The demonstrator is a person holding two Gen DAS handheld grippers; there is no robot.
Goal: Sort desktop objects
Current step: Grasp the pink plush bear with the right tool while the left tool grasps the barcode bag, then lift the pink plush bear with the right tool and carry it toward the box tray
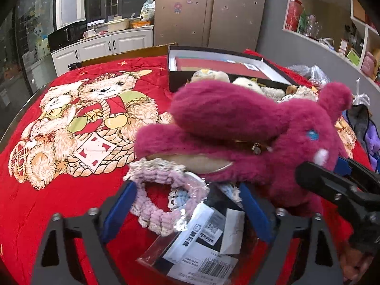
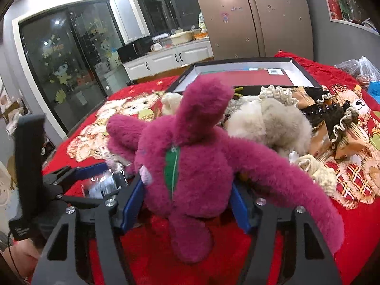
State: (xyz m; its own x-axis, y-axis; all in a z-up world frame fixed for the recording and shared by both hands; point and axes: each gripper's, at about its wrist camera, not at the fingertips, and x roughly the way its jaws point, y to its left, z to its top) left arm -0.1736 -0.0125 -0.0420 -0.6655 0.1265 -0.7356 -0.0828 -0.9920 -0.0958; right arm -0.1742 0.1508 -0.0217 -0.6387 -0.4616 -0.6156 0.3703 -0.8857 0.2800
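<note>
A magenta plush toy (image 2: 190, 166) stands upright between the blue pads of my right gripper (image 2: 187, 185), which press on its body. Its face and ear show at the right of the left wrist view (image 1: 273, 128), with a finger (image 1: 315, 175) of the right gripper against it. My left gripper (image 1: 187, 190) is closed on a lilac crochet hair band (image 1: 156, 201) in a clear labelled packet lying on the red blanket (image 1: 59, 201). The left gripper's fingers (image 2: 90, 167) also show at the left of the right wrist view.
A shallow black box (image 2: 237, 60) with a white inside sits open at the back of the blanket. In front of it lies a pile of cream and grey plush toys (image 2: 268, 123) and dark frilled items (image 2: 332, 114). A plastic bag (image 2: 358, 68) is at the far right.
</note>
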